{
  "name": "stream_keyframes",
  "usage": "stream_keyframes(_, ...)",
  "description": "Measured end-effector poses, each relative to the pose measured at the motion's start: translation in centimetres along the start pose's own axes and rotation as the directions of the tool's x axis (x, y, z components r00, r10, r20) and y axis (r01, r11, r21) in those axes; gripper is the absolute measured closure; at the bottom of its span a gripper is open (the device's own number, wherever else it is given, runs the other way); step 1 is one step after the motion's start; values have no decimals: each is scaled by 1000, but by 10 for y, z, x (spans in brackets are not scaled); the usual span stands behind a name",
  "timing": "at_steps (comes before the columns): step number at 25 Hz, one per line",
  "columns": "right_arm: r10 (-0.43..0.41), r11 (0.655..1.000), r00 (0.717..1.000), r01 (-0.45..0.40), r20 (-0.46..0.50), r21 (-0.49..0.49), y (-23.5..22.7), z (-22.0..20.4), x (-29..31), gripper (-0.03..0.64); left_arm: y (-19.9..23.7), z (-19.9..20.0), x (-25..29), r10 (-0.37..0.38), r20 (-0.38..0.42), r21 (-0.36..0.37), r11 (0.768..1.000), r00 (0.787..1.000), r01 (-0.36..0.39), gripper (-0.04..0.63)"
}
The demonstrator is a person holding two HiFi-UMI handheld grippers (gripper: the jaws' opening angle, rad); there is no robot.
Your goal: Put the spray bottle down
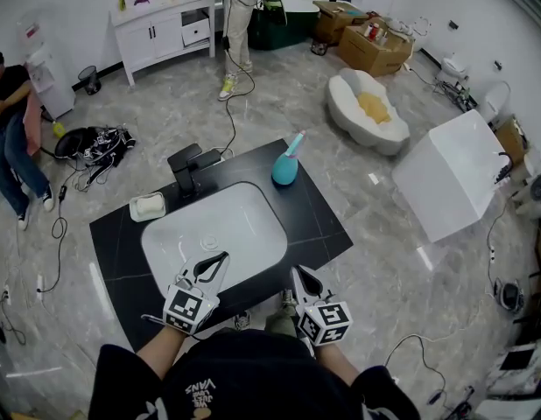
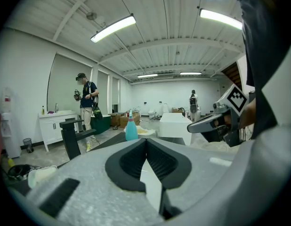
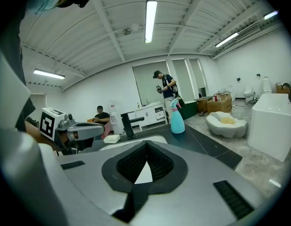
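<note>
Evidently set down, the spray bottle [image 1: 285, 166] stands upright at the table's [image 1: 323, 226] far right, so the left gripper [image 1: 220, 261] and right gripper [image 1: 298, 275] keep their jaws clenched, empty.

Black counter [image 1: 323, 226] with inset white basin [image 1: 244, 226]. Black faucet [image 1: 187, 166] at the basin's far edge; small white dish [image 1: 148, 206], possibly for soap, just beside it. White vanity [image 1: 161, 29] against far wall. Standing person [image 1: 240, 24] near it; seated person [image 1: 8, 129] at left.
</note>
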State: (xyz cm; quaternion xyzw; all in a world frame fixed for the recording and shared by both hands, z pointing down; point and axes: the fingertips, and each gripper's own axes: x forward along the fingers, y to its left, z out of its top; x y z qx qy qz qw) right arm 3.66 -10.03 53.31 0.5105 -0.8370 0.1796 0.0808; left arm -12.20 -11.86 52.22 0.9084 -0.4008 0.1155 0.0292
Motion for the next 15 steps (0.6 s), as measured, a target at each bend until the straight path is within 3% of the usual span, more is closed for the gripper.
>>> stream_keyframes(15,3,1000,1000,-3,-12,6,-10,-1,11,614,9,3,16,0,-10,1,1000,1000,0,577)
